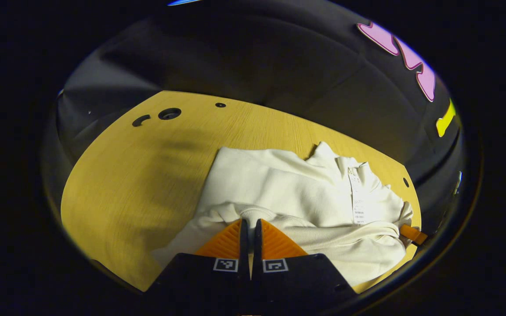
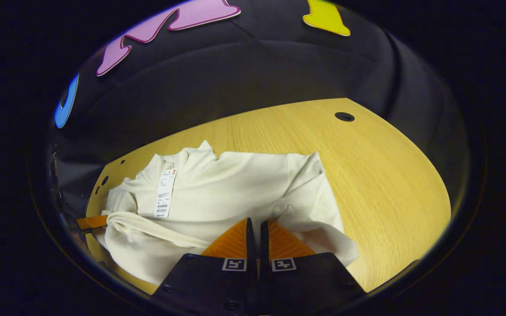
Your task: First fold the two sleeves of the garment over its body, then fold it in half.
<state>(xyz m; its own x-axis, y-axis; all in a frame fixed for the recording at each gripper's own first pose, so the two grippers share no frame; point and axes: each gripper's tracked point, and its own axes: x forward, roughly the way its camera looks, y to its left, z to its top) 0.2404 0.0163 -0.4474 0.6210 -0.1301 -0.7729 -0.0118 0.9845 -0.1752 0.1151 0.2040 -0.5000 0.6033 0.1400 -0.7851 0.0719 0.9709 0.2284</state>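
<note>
Garment [image 1: 297,193] — cream long-sleeved knit top, lying on the wooden table [image 1: 139,184] toward its right side in the left gripper view. Left gripper [image 1: 249,226]: jaws drawn together at the ribbed edge of the cloth, which bunches up to the tips; whether fabric is actually pinched between them cannot be told. A ribbed band runs across the near part of the body to the far side, where the tip of the other tool [image 1: 412,234] meets it. Hang tag [image 1: 358,199] — white, lies on the chest; print too small to read. Right gripper view: same garment [image 2: 235,188] near the table's [image 2: 389,175] near-left part, collar away from the camera, one sleeve [image 2: 314,210] already lying in over the body. Right gripper [image 2: 254,228]: jaws together at a fold of cloth, grip again not confirmable. Hang tag [image 2: 165,193] — barcode visible, text illegible; no brand mark can be made out. Judged step: sleeves seem folded in, the fold in half in hand or about to begin. Next move calls for both tools carrying the near edge evenly up to the collar — keeping layers aligned.
</note>
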